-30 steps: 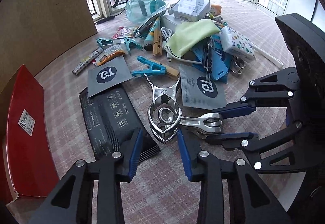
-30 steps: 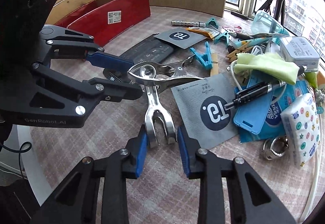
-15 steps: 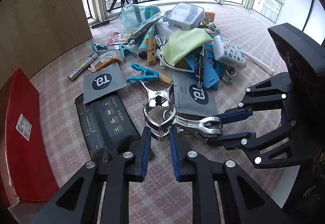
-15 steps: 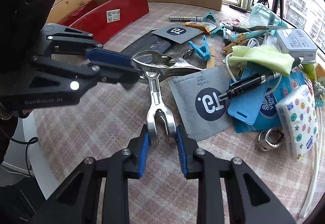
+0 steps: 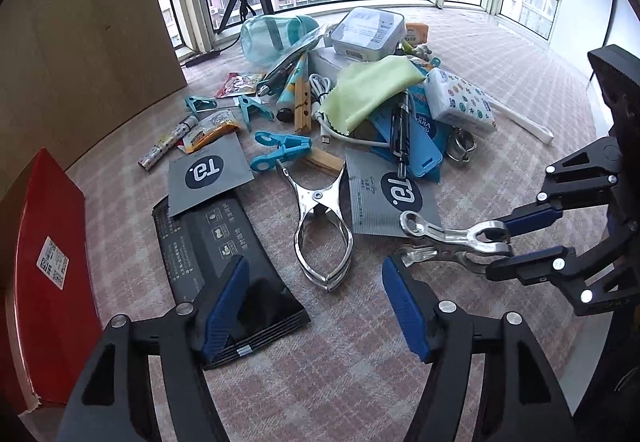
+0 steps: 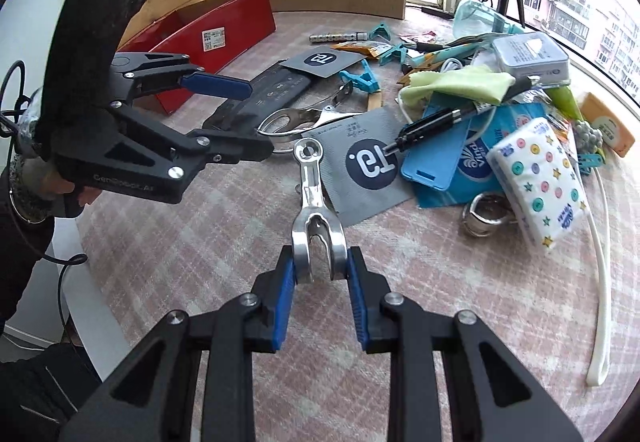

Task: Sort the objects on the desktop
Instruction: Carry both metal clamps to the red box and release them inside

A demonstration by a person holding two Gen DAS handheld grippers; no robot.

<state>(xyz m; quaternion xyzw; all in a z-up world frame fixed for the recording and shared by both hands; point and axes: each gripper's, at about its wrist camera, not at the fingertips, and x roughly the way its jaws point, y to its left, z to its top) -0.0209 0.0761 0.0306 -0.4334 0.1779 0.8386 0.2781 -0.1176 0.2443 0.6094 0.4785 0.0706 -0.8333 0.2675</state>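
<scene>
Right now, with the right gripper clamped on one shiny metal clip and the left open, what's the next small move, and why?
Probably lift the held shiny metal clip a little further clear of the second metal clip lying on the checked tablecloth. The right gripper pinches it by its handle end, the two clips are now apart, and the left gripper, whose jaws just opened, holds nothing.

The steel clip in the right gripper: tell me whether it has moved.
Yes. The held steel clip has pulled off the other steel clip, rightward past the grey sachet.

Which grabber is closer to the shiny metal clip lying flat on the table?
Left. The left gripper stands open around the flat metal clip; the right gripper is off beside it, holding another clip.
</scene>
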